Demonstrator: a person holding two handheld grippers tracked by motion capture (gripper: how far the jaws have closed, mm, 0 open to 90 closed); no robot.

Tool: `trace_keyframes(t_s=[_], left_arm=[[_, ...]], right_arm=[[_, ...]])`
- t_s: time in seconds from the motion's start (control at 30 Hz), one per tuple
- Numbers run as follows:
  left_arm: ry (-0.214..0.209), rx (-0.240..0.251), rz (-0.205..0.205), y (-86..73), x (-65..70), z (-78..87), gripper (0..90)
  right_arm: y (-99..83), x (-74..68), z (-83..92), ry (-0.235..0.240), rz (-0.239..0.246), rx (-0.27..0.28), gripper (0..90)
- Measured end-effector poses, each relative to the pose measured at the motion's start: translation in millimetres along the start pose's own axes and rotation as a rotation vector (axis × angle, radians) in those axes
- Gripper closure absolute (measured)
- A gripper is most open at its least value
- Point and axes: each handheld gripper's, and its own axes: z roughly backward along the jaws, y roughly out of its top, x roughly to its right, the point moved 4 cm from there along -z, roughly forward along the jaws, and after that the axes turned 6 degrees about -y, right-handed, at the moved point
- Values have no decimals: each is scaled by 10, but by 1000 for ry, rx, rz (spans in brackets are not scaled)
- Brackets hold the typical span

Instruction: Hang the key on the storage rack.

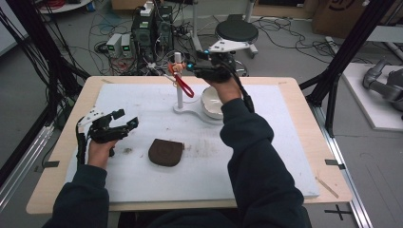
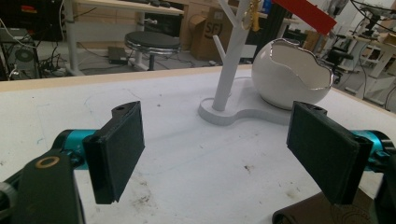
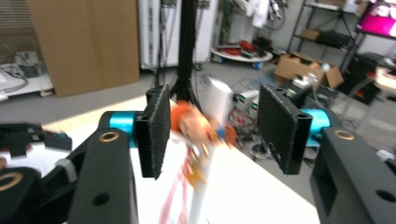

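So my right gripper (image 1: 190,68) sits with jaws apart at the top of the white stand (image 1: 179,80), where one keychain (image 1: 181,78) with a red strap hangs: light, floppy, best pinched at the strap. Left gripper (image 1: 127,124), jaws apart too, holds nothing left of the stand. One white bowl (image 1: 212,102) beside its base, one brown pouch (image 1: 165,152) nearer me.

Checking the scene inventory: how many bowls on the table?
1. The white bowl with a jagged eggshell-like rim sits on the base of the white stand, on the table's far side, under the right forearm. None other visible.
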Motion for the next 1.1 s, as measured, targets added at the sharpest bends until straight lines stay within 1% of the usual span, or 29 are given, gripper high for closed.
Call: trace_keyframes(t_s=[0.07, 0.13, 0.17, 0.2, 0.27, 0.33, 0.43, 0.47, 0.5, 0.53, 0.57, 0.6, 0.67, 0.73, 0.87, 0.9, 0.93, 1.0, 1.03, 1.07, 1.1], left_arm=[[-2, 0, -1, 0, 14, -8, 190], [-2, -5, -4, -3, 22, -16, 190], [-1, -7, -7, -6, 27, -24, 190], [-3, -10, -9, -8, 30, -27, 191], [-1, -9, -9, -8, 39, -38, 192], [-1, -9, -10, -3, 42, -36, 192], [0, -5, -6, -3, 35, -33, 192], [1, -6, -4, -7, 30, -36, 192], [-2, -10, -5, -10, 29, -39, 192], [-4, -10, -3, -14, 35, -46, 192], [-6, -12, -6, -15, 39, -49, 192], [-7, -11, -8, -13, 44, -50, 192], [-7, -7, -7, -8, 45, -45, 192], [-4, -7, -7, -7, 40, -42, 192], [-6, -11, -7, -12, 43, -48, 192], [-8, -12, -8, -14, 44, -49, 192], [-9, -13, -7, -15, 44, -51, 192], [-8, -11, -8, -14, 40, -50, 192], [-9, -11, -8, -13, 39, -48, 192], [-9, -12, -7, -12, 39, -44, 192], [-7, -11, -8, -10, 39, -41, 192]], right_arm=[[-110, 102, 154, -34, -5, -19, 442], [-217, 194, 264, -57, -15, -40, 431], [-254, 225, 294, -64, -18, -39, 431], [-316, 275, 321, -70, -27, -53, 431], [-368, 310, 309, -72, -33, -69, 439], [-393, 317, 261, -68, -39, -76, 451], [-399, 278, 181, -65, -42, -68, 480], [-402, 267, 159, -63, -35, -69, 547], [-408, 245, 116, -66, -15, -80, 606], [-411, 232, 78, -85, -2, -91, 679], [-410, 221, 38, -91, 9, -96, 725], [-406, 201, -7, -99, 16, -97, 744], [-397, 163, -113, -105, 23, -113, 748], [-381, 118, -237, -129, 42, -142, 750], [-334, 62, -393, -149, 39, -154, 750], [-308, 50, -426, -147, 32, -149, 749], [-279, 37, -446, -132, 19, -136, 747], [-201, -21, -473, -76, -3, -105, 739], [-163, -57, -486, -58, 9, -93, 737], [-131, -95, -500, -37, 21, -94, 729], [-105, -131, -507, -30, 32, -96, 727]])
